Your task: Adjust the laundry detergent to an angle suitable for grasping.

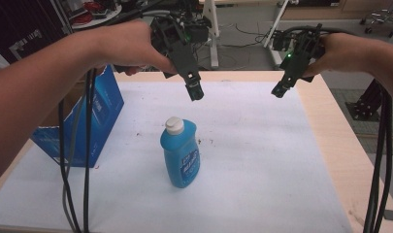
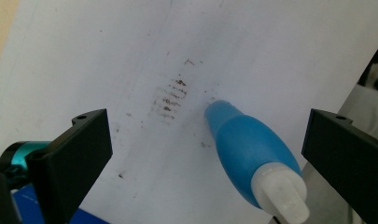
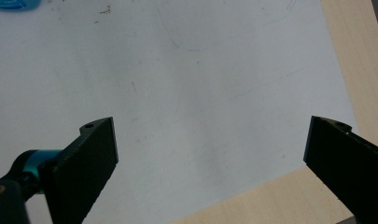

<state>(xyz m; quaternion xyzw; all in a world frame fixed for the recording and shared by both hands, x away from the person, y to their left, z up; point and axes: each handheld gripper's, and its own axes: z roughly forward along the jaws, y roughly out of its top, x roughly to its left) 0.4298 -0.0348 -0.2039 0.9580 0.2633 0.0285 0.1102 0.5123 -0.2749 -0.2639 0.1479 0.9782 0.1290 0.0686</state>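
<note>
Where the high view begins at its left, a blue box (image 1: 82,127) stands open on the white sheet (image 1: 262,160), cables hanging in front of it; next comes the left gripper (image 1: 195,92), held in the air above the sheet and pointing down, with the bottle (image 1: 180,154) standing upright on the sheet below and a little nearer the person; far right, the right gripper (image 1: 280,90) hangs over the sheet's far right part, well apart from the bottle. From above the jaw gaps are too small to read; the gripper views settle it. The left gripper view shows its jaws wide apart and holding nothing, the bottle (image 2: 252,156) seen from above between them but far below, white cap (image 2: 281,190) nearest the camera; it also shows brown specks (image 2: 170,98) on the sheet beside the bottle. The right gripper view shows jaws just as wide and empty over bare sheet, with only a sliver of blue (image 3: 16,4) at its top left corner.

The sheet covers most of a pale wooden table (image 1: 347,160), whose edge shows at the right; beyond it lie a grey floor, white stand legs (image 1: 213,46) and loose cables.
</note>
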